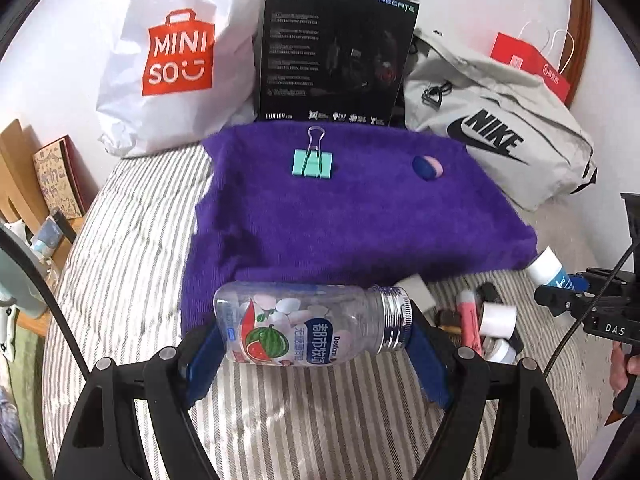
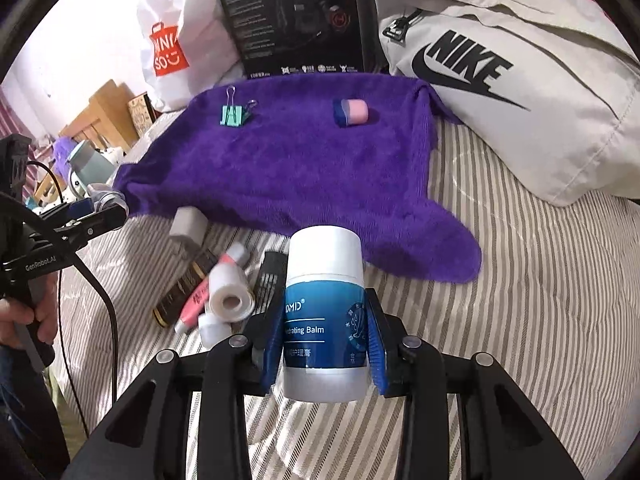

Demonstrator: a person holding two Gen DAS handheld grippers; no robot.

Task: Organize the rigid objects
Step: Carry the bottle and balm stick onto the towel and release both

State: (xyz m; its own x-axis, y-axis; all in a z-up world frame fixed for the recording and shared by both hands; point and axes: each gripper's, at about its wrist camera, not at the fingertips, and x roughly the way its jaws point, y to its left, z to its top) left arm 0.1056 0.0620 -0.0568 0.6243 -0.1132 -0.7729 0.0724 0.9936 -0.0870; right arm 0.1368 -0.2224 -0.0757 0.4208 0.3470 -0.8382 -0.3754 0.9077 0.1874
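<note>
Clear plastic mint bottle (image 1: 312,326) with a watermelon label and ribbed silver cap lies sideways between the blue-padded fingers (image 1: 200,364) of the left gripper (image 1: 310,356), which clamps it end to end, cap toward the right finger. That gripper reaches forward, level, above the grey-and-white striped bedcover (image 1: 132,248), with the near edge of the purple fleece towel (image 1: 352,208) just beyond the bottle.

The right gripper (image 2: 324,344) points forward too and is clenched on an upright blue-and-white balm tub (image 2: 324,320), its pads pressing the tub's two sides. Ahead of this claw and to its left lies a loose pile on the cover: a white tape roll (image 2: 230,294), a pink tube (image 2: 200,296) and a dark slim bottle (image 2: 186,284), all touching one another.

Farther ahead of both claws, on the towel, sit a mint-green binder clip (image 1: 313,162) and, well apart to its right, a pink-and-blue eraser (image 1: 427,167).

In the right wrist view a bare hand (image 2: 24,316) grips the left tool's handle, low at the left edge.
</note>
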